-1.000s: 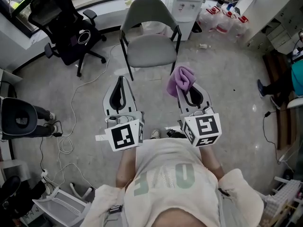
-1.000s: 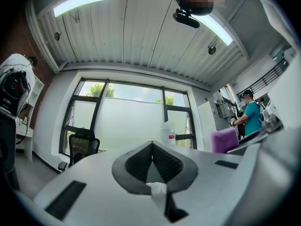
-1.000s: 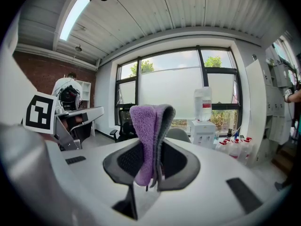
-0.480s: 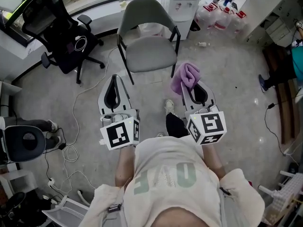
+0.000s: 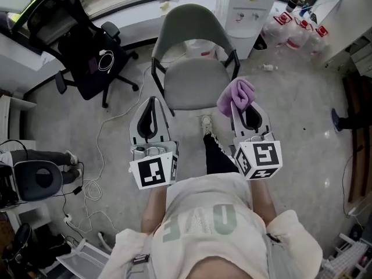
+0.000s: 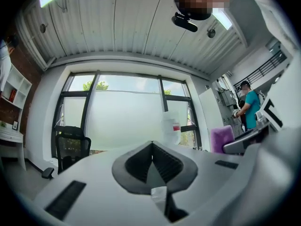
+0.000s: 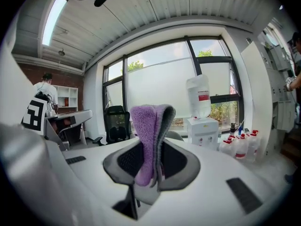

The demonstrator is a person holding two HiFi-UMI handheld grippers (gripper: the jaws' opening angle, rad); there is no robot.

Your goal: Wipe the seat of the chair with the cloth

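A grey chair (image 5: 193,77) with a black frame stands just ahead of me; its seat (image 5: 192,92) is bare. My right gripper (image 5: 239,102) is shut on a purple cloth (image 5: 235,96) that sticks up past the jaw tips, near the seat's front right corner. The cloth (image 7: 149,135) is folded between the jaws in the right gripper view. My left gripper (image 5: 151,103) is shut with nothing in it, held by the seat's front left corner. In the left gripper view its jaws (image 6: 151,147) meet at the tip.
A black office chair (image 5: 81,45) stands to the left, a water dispenser (image 5: 244,10) behind the grey chair, several bottles (image 5: 296,31) to its right. Cables (image 5: 96,150) lie on the floor at left. Another dark chair (image 5: 32,179) is at far left.
I have stepped closer to the grey chair. Both grippers now sit at the seat's front edge. The cloth stays clamped in the right gripper.
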